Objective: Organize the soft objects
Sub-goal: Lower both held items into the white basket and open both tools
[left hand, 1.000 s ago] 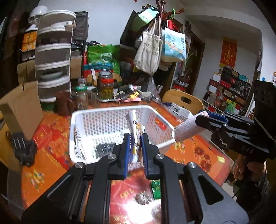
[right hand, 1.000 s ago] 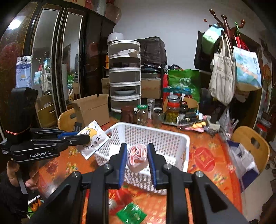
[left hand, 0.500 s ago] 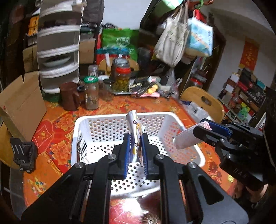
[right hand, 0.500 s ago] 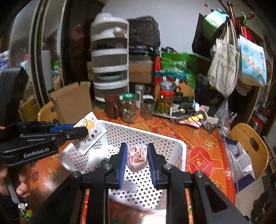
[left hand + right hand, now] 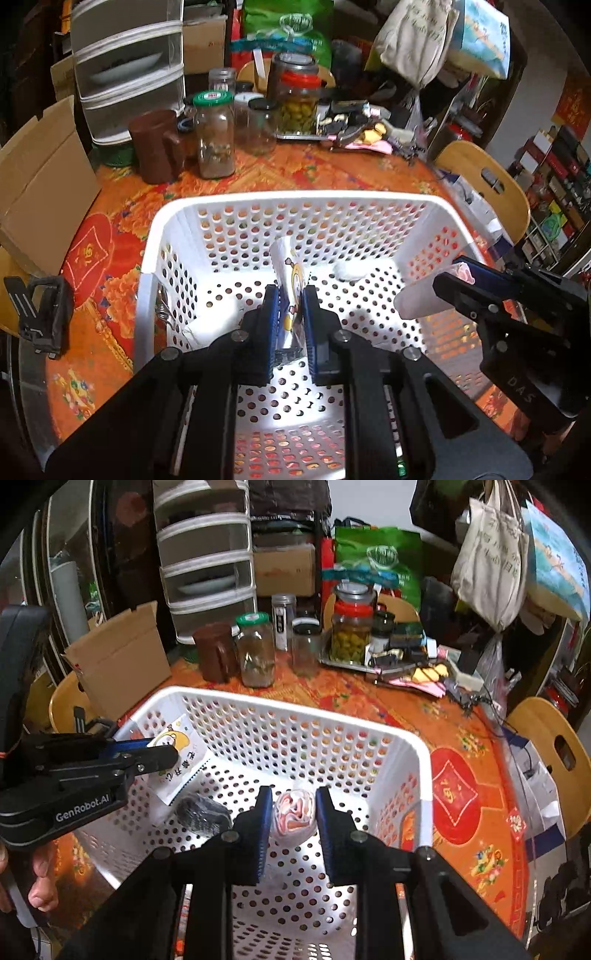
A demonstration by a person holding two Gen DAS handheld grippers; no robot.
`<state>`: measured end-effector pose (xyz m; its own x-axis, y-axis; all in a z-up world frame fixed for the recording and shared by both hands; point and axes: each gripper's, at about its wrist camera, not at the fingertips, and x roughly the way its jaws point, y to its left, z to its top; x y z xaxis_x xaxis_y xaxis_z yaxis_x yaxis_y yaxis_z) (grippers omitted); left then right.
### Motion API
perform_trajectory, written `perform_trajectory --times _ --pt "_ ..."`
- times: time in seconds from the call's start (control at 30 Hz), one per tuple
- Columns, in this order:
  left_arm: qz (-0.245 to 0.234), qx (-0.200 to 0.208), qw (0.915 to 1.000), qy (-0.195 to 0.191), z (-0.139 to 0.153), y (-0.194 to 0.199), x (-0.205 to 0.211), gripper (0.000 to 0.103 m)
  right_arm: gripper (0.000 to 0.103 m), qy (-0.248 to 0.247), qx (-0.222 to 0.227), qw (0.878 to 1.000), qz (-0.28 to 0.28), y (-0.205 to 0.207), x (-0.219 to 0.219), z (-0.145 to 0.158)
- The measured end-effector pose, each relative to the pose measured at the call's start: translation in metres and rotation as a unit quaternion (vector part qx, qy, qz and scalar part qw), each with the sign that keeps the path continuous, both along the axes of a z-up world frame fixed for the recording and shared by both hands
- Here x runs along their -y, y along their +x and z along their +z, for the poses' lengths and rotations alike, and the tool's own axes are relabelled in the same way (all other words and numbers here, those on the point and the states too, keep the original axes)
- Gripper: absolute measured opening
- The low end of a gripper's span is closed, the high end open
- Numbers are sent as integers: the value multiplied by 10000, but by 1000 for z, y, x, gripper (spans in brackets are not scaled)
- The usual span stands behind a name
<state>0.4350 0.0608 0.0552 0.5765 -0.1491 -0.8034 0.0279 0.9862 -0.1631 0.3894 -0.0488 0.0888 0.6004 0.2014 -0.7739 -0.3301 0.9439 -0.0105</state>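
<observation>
A white perforated basket (image 5: pixel 159 236) (image 5: pixel 421 760) stands on the orange patterned table. My left gripper (image 5: pixel 289 299) (image 5: pixel 168 755) is shut on a flat white packet with a cartoon print (image 5: pixel 290 271) (image 5: pixel 177 760), held inside the basket's left part. My right gripper (image 5: pixel 293 801) (image 5: pixel 448 275) is shut on a rolled pink and white cloth (image 5: pixel 294 814) (image 5: pixel 417 304), held over the basket's right side. On the basket floor lie a dark bundle (image 5: pixel 201 814) and a small white wad (image 5: pixel 349 269).
Behind the basket stand a brown mug (image 5: pixel 157 146), glass jars (image 5: pixel 216 134) and a metal tray of clutter (image 5: pixel 388 653). A cardboard box (image 5: pixel 40 184) is at the left, a black clip (image 5: pixel 40 317) on the table edge, a wooden chair (image 5: pixel 550 753) at the right.
Both grippers have moved forward and down from in front of the basket to inside its rim, each still holding its item. The view now tilts more steeply downward.
</observation>
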Motion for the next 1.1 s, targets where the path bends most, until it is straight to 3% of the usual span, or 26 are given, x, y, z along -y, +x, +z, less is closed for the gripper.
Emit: perform_trajectory --times 0.37,0.43,0.5,0.53,0.57,0.67,0.8,0.87,0.93,1.1 --pt "-50 -440 9989 134 -34 13 9 12 23 -131 -362 9992 -89 12 1 -30" --pt "-32 -470 9988 95 -36 13 8 19 23 -91 -418 9990 -93 13 3 -33" --pt "9 -410 9991 44 -35 10 6 44 24 -58 -418 9991 -78 12 4 -33" --pt "31 -350 9994 39 -33 9 5 51 28 -46 -373 9993 -80 11 4 -33" --pt "46 -283 9996 41 -31 7 4 63 40 -29 -328 9994 -79 9 4 -31" --pt "67 -152 9999 21 -24 2 1 67 73 73 -212 9997 -113 5 8 -23" --pt "22 30 9998 174 -13 -10 4 68 81 141 -93 9998 -130 -2 12 -12" --pt "-5 126 9996 237 -7 -16 5 68 93 144 -9 9998 -122 -7 12 -6" --pt "-39 272 9993 263 2 -26 4 69 97 214 74 9997 -123 -13 15 1" --pt "104 859 9952 455 27 -66 0 93 103 459 367 9981 -190 -39 29 21"
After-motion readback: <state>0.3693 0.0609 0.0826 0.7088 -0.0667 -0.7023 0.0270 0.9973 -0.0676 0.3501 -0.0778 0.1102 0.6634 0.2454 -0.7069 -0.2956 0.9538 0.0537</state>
